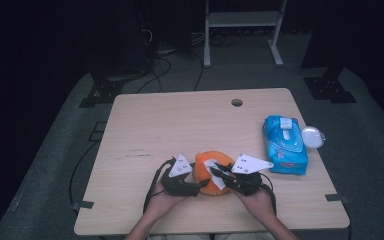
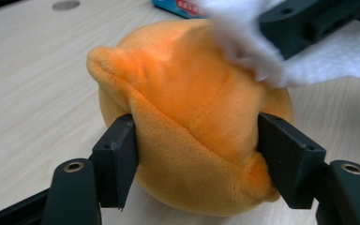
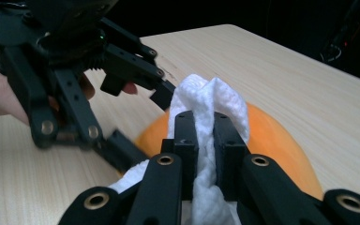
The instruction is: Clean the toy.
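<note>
Right gripper (image 3: 205, 140) jaws pinch a white wipe (image 3: 206, 101); left gripper (image 2: 197, 154) jaws squeeze the round orange plush (image 2: 192, 122).

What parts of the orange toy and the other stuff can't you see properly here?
- Toy underside: hidden by the table, left gripper view.
- Toy's top: covered by the wipe, right gripper view.
- Pack print: too small, high view.
- Wipe's far end: cut off by the edge, left gripper view.

blue wipes pack (image 1: 285, 145), clear lid (image 1: 313, 136) – touching
</note>
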Demonstrator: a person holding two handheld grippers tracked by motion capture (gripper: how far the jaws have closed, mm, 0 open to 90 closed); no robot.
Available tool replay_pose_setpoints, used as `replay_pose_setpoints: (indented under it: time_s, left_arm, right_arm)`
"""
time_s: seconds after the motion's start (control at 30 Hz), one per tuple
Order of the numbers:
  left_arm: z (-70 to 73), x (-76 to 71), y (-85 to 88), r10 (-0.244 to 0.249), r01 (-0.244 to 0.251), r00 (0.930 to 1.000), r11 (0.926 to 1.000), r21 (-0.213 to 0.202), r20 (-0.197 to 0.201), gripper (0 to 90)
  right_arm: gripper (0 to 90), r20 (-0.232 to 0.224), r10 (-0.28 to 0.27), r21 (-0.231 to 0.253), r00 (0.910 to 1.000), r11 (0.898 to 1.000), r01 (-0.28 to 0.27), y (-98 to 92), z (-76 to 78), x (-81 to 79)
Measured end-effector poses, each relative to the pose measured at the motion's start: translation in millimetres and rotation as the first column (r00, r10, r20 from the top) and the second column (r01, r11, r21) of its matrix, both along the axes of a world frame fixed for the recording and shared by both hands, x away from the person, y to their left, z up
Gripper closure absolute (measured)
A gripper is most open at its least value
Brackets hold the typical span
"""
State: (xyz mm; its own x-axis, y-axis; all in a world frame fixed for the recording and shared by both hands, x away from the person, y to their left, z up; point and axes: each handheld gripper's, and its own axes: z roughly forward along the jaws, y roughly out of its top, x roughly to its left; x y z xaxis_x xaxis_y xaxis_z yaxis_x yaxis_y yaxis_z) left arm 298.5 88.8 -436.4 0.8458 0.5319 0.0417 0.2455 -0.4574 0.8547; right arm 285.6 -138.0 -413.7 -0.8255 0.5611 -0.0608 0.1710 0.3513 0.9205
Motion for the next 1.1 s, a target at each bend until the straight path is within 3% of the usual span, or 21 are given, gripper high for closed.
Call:
replay_pose_setpoints:
  time_s: [0.27, 0.33, 0.43, 0.47, 0.6, 0.67, 0.77, 0.87, 1.0, 1.1]
  left_arm:
    - [1.3, -5.9, -5.3, -0.011, 0.011, 0.9994, 0.9999, 0.010, 0.031, 34.0]
    - [1.0, -8.1, -6.7, -0.015, 0.013, 0.9985, 0.9992, 0.036, 0.053, 34.2]
    - [0.0, -7.7, -5.2, -0.014, 0.011, 0.9984, 0.9991, 0.040, 0.054, 35.0]
    - [-0.4, -6.6, -3.2, -0.015, 0.014, 0.9990, 0.9996, 0.023, 0.043, 35.3]
    - [0.6, -8.7, -5.8, -0.024, 0.023, 0.9984, 0.9995, 0.024, 0.052, 35.2]
    - [1.8, -10.6, -8.1, -0.027, 0.026, 0.9981, 0.9994, 0.022, 0.056, 35.1]
    - [1.7, -13.6, -10.9, -0.037, 0.035, 0.9964, 0.9988, 0.034, 0.076, 35.4]
    - [1.3, -16.2, -11.7, -0.040, 0.035, 0.9948, 0.9977, 0.058, 0.093, 35.6]
    - [-0.3, -15.9, -10.3, -0.042, 0.037, 0.9954, 0.9981, 0.050, 0.086, 35.9]
    - [1.1, -15.6, -9.9, -0.050, 0.048, 0.9963, 0.9984, 0.030, 0.070, 34.3]
  right_arm:
    - [81.6, -0.036, -0.062, 0.032, 0.9974, 0.997, 0.063, -17.5, -2.6, 9.0]
    - [81.5, -0.009, -0.020, 0.017, 0.9998, 1.000, 0.020, -5.3, -2.1, 1.0]
    - [81.5, 0.016, 0.008, -0.020, 0.9998, 1.000, -0.008, 5.7, -0.7, -1.1]
    - [81.5, 0.005, 0.002, -0.009, 1.0000, 1.000, -0.002, 2.3, -0.1, 1.9]
    - [81.5, 0.010, -0.051, -0.012, 0.9986, 0.999, 0.051, -13.3, -0.5, 9.4]
    - [81.6, -0.019, -0.069, 0.021, 0.9974, 0.997, 0.070, -20.4, -1.5, 8.9]
    - [81.5, -0.015, 0.012, 0.049, 0.9998, 0.999, -0.011, -4.5, 2.8, -3.0]
    - [81.5, 0.016, 0.053, -0.012, 0.9985, 0.999, -0.053, 14.8, 2.9, -8.4]
    - [81.5, 0.003, -0.015, 0.016, 0.9999, 1.000, 0.015, -5.0, 2.7, 5.2]
    - [81.5, -0.033, -0.059, 0.039, 0.9977, 0.997, 0.060, -20.4, -1.8, 11.3]
